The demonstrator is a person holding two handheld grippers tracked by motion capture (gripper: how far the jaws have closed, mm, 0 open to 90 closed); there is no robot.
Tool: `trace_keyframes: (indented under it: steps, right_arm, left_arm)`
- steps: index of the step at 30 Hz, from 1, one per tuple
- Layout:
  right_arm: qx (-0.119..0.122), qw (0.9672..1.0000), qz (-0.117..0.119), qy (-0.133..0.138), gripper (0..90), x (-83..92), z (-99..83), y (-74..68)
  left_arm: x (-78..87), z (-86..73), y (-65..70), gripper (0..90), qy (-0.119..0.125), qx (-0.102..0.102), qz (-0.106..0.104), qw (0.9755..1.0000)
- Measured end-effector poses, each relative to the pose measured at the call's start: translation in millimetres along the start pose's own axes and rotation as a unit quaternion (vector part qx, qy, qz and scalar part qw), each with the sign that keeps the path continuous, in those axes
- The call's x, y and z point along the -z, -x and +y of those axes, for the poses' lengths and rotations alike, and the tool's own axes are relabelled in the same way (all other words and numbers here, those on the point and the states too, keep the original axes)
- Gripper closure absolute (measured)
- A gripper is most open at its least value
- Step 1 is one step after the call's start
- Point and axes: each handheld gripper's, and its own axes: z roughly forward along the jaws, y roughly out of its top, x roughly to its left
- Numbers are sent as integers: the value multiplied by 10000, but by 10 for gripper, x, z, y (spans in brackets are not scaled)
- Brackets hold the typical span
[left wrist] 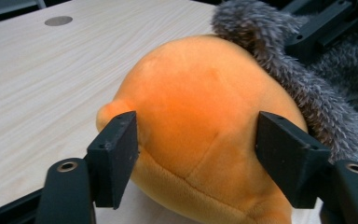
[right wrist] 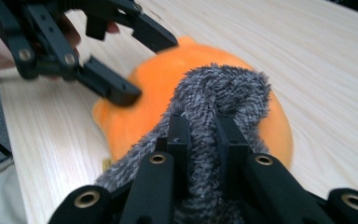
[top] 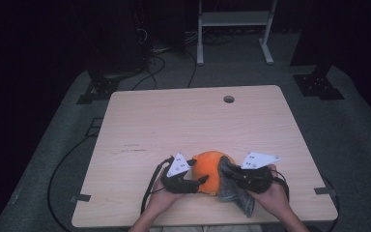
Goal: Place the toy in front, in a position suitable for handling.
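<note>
An orange plush ball (top: 208,170) lies near the table's front edge, between both hands. My left gripper (top: 199,175) comes at it from the left; in the left gripper view its black pads (left wrist: 116,154) press into the orange plush (left wrist: 191,102) on both sides. A grey fuzzy cloth (top: 236,195) drapes over the ball's right side and hangs toward the table edge. My right gripper (right wrist: 204,130) is shut on a fold of this grey cloth (right wrist: 219,88), with the orange ball (right wrist: 154,93) just behind it. In the right gripper view, the left gripper (right wrist: 140,65) reaches in from the upper left.
The light wooden table (top: 183,121) has a round cable hole (top: 229,99) at its far right. Black cables (top: 63,169) trail off the left edge onto the grey floor. A white metal frame (top: 234,19) and dark stand bases (top: 319,84) stand beyond the table.
</note>
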Motion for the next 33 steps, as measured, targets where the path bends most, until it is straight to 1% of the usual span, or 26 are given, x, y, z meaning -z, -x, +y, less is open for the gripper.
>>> trace_keyframes:
  steps: [2,5,6,7,8,9,11,13,14,15,16,18,19,20,22,23,24,25,26,27,28,29,30,32,33]
  right_arm:
    - [-106,9999,-34,-120,790,54,-67,48]
    - [-265,9991,-174,-280,791,137,-189,150]
    - [-308,9988,-218,-317,791,156,-205,164]
    - [-348,9987,-256,-265,791,191,-205,182]
    - [-386,9989,-221,-125,792,214,-179,194]
    - [-432,9990,-147,19,791,227,-133,195]
    - [-433,9989,-14,165,790,199,-41,195]
    - [-409,9992,7,47,788,108,-45,207]
    - [-465,9989,79,-19,789,77,-82,227]
    - [-571,9982,166,-59,789,85,-126,262]
    - [-619,9979,158,-93,789,103,-150,282]
    - [-693,9971,53,-320,789,145,-244,322]
    - [-772,9962,90,-400,790,153,-293,347]
    - [-820,9957,121,-406,790,166,-311,364]
    - [-805,9964,155,-196,790,199,-250,365]
    - [-752,9969,214,22,790,220,-161,344]
    - [-698,9971,258,159,787,219,-89,325]
    - [-609,9977,272,146,786,190,-29,302]
    - [-542,9983,220,68,785,151,-23,289]
    - [-542,9983,226,-4,785,119,-44,292]
    - [-608,9976,309,-79,786,90,-91,313]
    - [-708,9967,382,-137,786,88,-147,355]
    - [-761,9963,347,-217,786,111,-175,383]
    - [-780,9960,196,-381,787,151,-221,411]
    - [-840,9956,181,-373,788,182,-240,415]
  left_arm:
    - [9,-8,4,323,8,-36,-19,10000]
    - [6,-18,14,338,32,-88,-28,10000]
    - [-2,-13,23,343,29,-117,-15,9999]
    - [-5,-12,35,347,23,-178,-2,9998]
    - [-8,-15,49,350,30,-248,5,9997]
    - [-9,-17,57,353,30,-286,5,9996]
    - [-4,-22,59,354,-1,-313,29,9995]
    - [7,-31,44,353,-9,-261,-9,9997]
    - [9,-35,41,354,7,-250,-60,9997]
    - [10,-33,45,354,7,-259,-58,9996]
    - [9,-30,47,355,1,-286,-51,9996]
    - [10,-33,48,355,12,-279,-64,9996]
    - [9,-33,51,357,14,-289,-66,9996]
    - [5,-32,58,359,13,-299,-60,9995]
    - [2,-29,67,364,10,-342,-57,9994]
    - [2,-29,71,366,5,-359,-50,9993]
    - [4,-31,71,368,-6,-354,-46,9994]
    - [8,-36,68,369,-8,-341,-53,9994]
    - [12,-42,63,370,-6,-345,-61,9994]
    - [19,-50,61,372,-4,-336,-88,9994]
    - [24,-53,63,374,0,-337,-129,9993]
    - [22,-50,71,374,1,-373,-109,9992]
    - [20,-44,78,374,-13,-408,-103,9991]
    - [13,-40,90,374,-4,-427,-96,9990]
    - [9,-41,96,374,-10,-445,-79,9990]
